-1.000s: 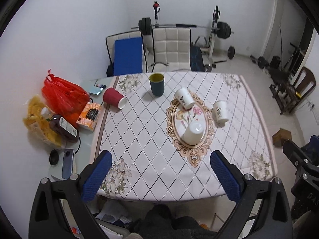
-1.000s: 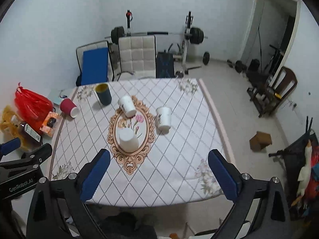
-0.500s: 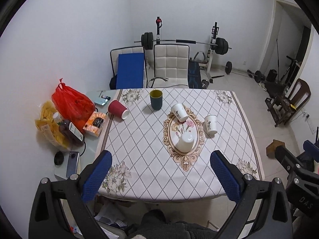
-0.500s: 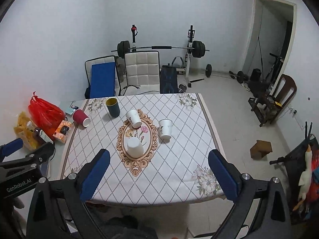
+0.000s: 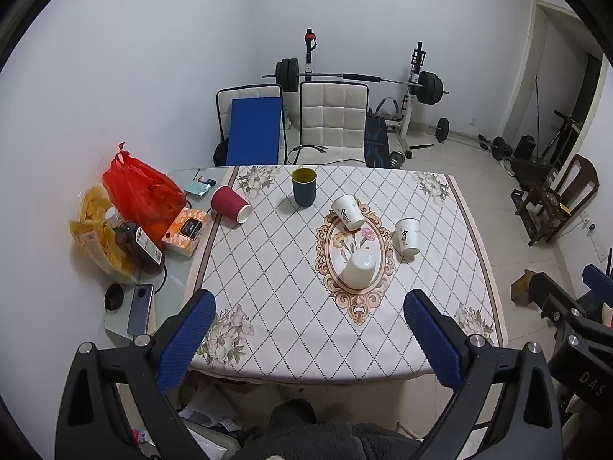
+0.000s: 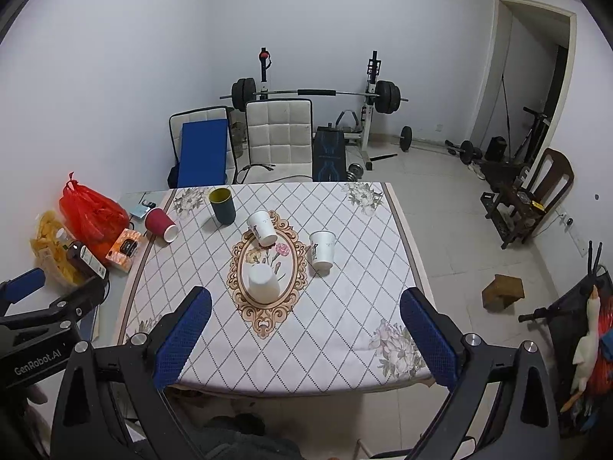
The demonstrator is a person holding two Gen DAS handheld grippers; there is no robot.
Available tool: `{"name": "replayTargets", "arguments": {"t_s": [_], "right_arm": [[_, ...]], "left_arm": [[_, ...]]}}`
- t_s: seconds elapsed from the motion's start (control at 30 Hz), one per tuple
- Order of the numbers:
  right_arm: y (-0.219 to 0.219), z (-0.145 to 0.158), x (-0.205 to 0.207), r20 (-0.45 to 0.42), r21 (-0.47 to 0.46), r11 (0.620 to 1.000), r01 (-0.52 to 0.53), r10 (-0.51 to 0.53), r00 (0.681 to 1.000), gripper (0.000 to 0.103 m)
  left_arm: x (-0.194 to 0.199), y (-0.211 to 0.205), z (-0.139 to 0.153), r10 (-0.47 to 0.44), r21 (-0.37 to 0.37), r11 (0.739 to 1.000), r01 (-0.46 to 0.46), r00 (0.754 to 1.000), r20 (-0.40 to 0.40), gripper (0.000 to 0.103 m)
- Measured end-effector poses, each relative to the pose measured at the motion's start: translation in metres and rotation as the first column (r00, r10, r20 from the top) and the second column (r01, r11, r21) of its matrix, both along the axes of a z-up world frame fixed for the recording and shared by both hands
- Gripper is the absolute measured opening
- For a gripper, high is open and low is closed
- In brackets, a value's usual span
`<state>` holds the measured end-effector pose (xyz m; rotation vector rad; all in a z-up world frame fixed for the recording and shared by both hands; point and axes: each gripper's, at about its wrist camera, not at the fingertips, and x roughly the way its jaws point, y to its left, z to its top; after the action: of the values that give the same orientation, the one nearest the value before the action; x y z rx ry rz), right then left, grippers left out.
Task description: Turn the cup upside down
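You are reading "GenRobot.AI" on the left gripper (image 6: 23, 295) body, and "DAS" on the right gripper (image 5: 597, 280). A white paper cup (image 5: 359, 267) (image 6: 263, 284) is sitting mouth-down on the oval floral medallion of the table (image 5: 268, 268) (image 6: 345, 306). You are holding both grippers wide apart above the near edge, gripping nothing.
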<state>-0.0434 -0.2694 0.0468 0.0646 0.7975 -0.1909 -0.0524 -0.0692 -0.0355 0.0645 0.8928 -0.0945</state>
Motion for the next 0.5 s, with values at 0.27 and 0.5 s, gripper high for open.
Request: {"name": "replayTargets", "arguments": {"t_s": [0.27, 0.5], "right_arm": [[0.0011, -0.0034, -0.0003, -0.009, 0.002, 1.0, -0.013, 0.013, 1.0, 0.101], [0.0017, -0.0044, -0.0005, -0.006, 0.007, 1.0, -0.012, 0.012, 1.0, 0.101]], "left_arm": [[-0.001, 0.0007, -0.0015, 0.005, 0.0, 1.0, -0.005, 1.0, -0.003, 0.101], [-0.0031, 0.0021, -0.0017, 0.008, 0.005, 1.0, -0.008, 1.0, 0.003, 0.101]]}}
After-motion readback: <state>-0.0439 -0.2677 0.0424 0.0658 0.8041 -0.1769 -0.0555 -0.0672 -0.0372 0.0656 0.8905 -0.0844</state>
